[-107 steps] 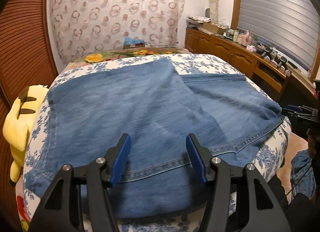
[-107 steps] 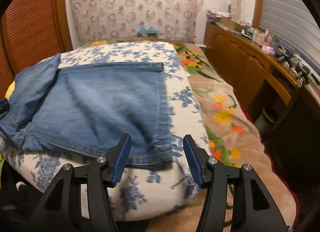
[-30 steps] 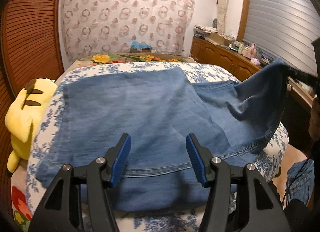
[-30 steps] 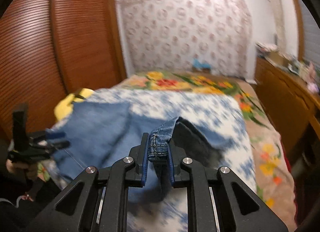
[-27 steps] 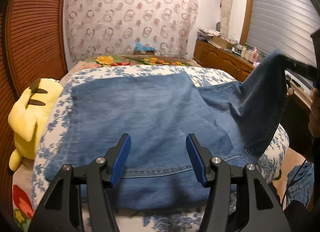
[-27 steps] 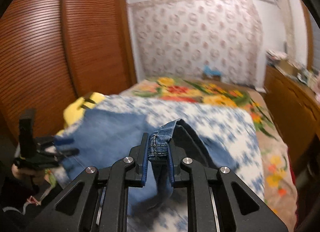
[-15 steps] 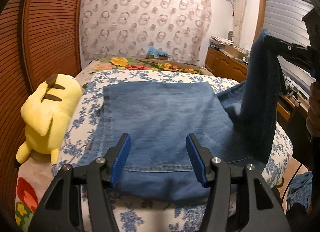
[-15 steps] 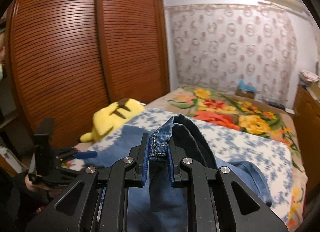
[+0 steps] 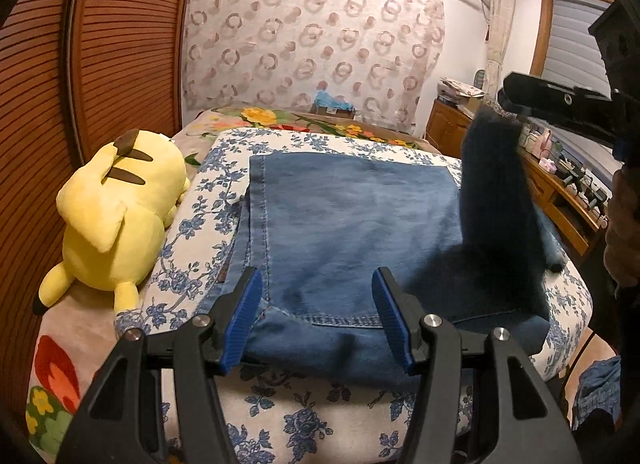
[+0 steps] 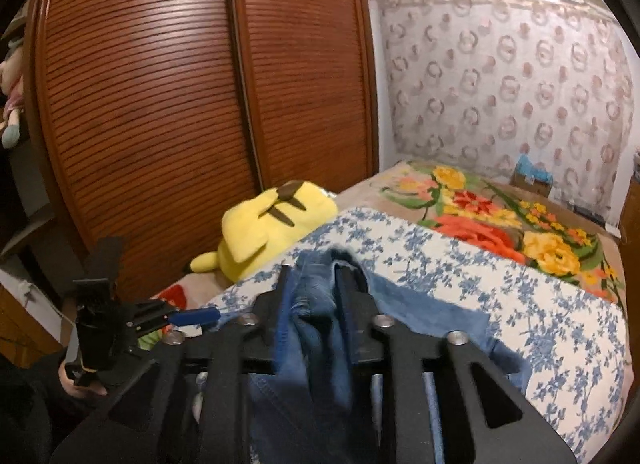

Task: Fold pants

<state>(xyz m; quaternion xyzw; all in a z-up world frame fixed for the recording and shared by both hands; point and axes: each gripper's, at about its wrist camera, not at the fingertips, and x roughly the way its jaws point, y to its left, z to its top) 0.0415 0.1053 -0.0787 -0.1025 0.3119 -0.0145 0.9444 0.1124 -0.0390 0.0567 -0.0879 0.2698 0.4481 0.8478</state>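
The bed (image 9: 304,420), with its blue-flowered cover, carried the jeans (image 9: 352,219), and most of them lay flat on it as a broad, smooth rectangle, with one stitched seam running along the left edge. I judged the fold to be about halfway: one part of the jeans, at the right side, stood lifted above the bed and hung down dark from my right gripper (image 10: 310,278), so it was not yet laid over the flat part. What remained, in my judgement, was to bring this part down on the rest, to smooth it, and perhaps to fold once more. The jaws of the right gripper had just been opening, and the cloth sat bunched between them; whether the pads pressed on it at that moment I could not tell, because the picture was blurred there. My left gripper (image 9: 316,316) stood about half open over the near hem and held nothing. The left wrist view gave me the whole flat layer, the raised part from the side, and the low cabinet (image 9: 560,187) at the right wall. The right wrist view showed instead the wooden sliding doors (image 10: 200,103), the left gripper from the side, and the denim between the jaws. The yellow plush toy (image 9: 116,215) appeared in both.
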